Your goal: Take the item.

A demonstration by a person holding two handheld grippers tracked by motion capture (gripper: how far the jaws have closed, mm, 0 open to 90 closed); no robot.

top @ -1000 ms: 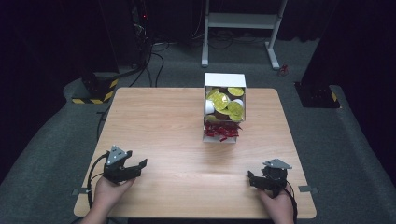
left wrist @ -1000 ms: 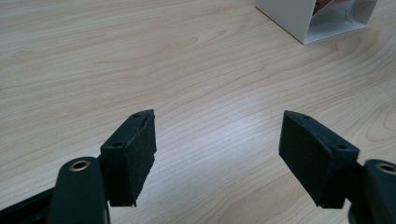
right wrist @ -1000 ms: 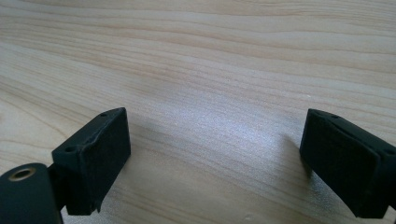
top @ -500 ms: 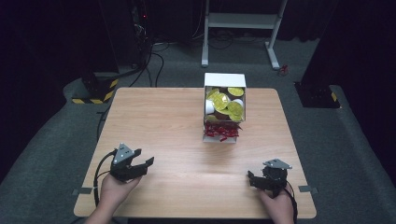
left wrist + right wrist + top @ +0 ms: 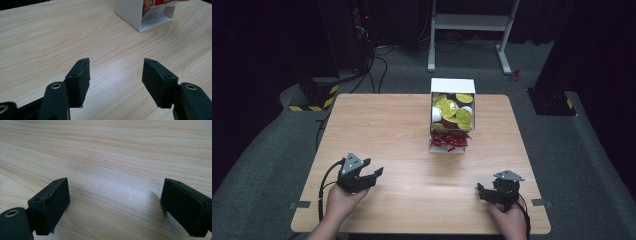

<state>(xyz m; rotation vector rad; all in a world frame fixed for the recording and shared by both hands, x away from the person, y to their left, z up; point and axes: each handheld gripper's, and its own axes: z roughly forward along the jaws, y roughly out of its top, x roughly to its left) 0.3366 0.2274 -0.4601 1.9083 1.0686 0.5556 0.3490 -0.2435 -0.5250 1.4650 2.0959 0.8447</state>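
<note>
High view: two grippers sitting at near edge of table point(image 5: 382, 125), one per hand, well apart.
Left gripper point(image 5: 373, 174): jaws standing wide, nothing btwn them; in left gripper view point(image 5: 116, 68) bare wood showing in the gap, pads point(image 5: 83, 75) hovering over tabletop, not touching anything I can make out.
Right gripper point(image 5: 482, 192): jaws spread wide too, holding nothing; right gripper view point(image 5: 115, 195) showing plain wood grain btwn pads point(image 5: 56, 197), sitting low to the surface.
Left hand point(image 5: 343, 200): coming in from bottom, wrapping the gripper body, gripper tilting toward table centre-right; cable point(image 5: 326, 182) looping off its left side.
Right hand point(image 5: 508, 217): coming in at bottom right, gripper pointing left along near edge; grey plate point(image 5: 508, 175) facing up.
Box point(image 5: 452, 87): white, standing at far-centre of table, open side facing up/forward, holding yellow-green discs point(image 5: 457, 112) w/ red bits point(image 5: 449, 140) at its near end. Well apart from both grippers; its corner showing top right in left gripper view point(image 5: 140, 15).
Around: white frame legs point(image 5: 472, 22) on floor beyond table; black-yellow striped base point(image 5: 314, 95) at far left.
</note>
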